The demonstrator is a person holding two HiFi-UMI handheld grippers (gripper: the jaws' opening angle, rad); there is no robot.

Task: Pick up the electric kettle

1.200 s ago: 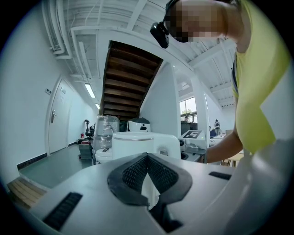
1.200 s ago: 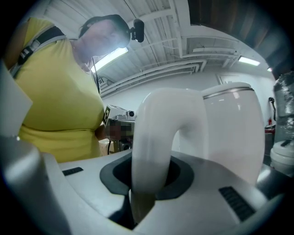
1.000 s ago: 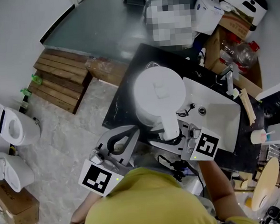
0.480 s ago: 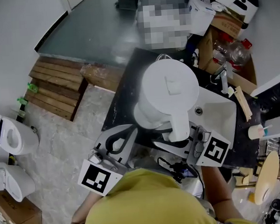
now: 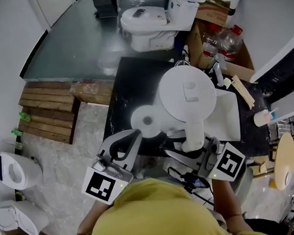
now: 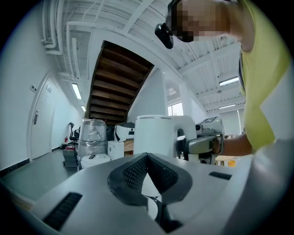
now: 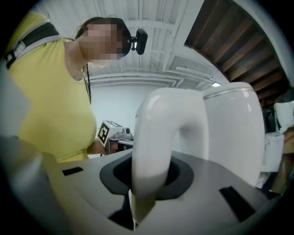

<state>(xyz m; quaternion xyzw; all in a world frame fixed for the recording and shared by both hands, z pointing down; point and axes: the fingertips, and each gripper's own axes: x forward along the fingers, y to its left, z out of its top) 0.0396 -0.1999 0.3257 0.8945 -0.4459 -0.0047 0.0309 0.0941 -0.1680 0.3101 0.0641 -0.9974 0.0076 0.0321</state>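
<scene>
The electric kettle (image 5: 187, 97) is gripped by its handle (image 7: 151, 137) between the clenched jaws of the right gripper (image 5: 190, 147). It is held upright, clear of its round base (image 5: 146, 121), which lies bare near the front edge of the black counter (image 5: 120, 86). The kettle is seen between that base and the sink (image 5: 230, 114). The left gripper (image 5: 134, 138) is seen at the counter's front edge, its jaws pressed together on nothing.

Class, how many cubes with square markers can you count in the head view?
2. One cube sits on the left gripper, lower left; the other on the right gripper, which holds the kettle. None look hidden.
</scene>
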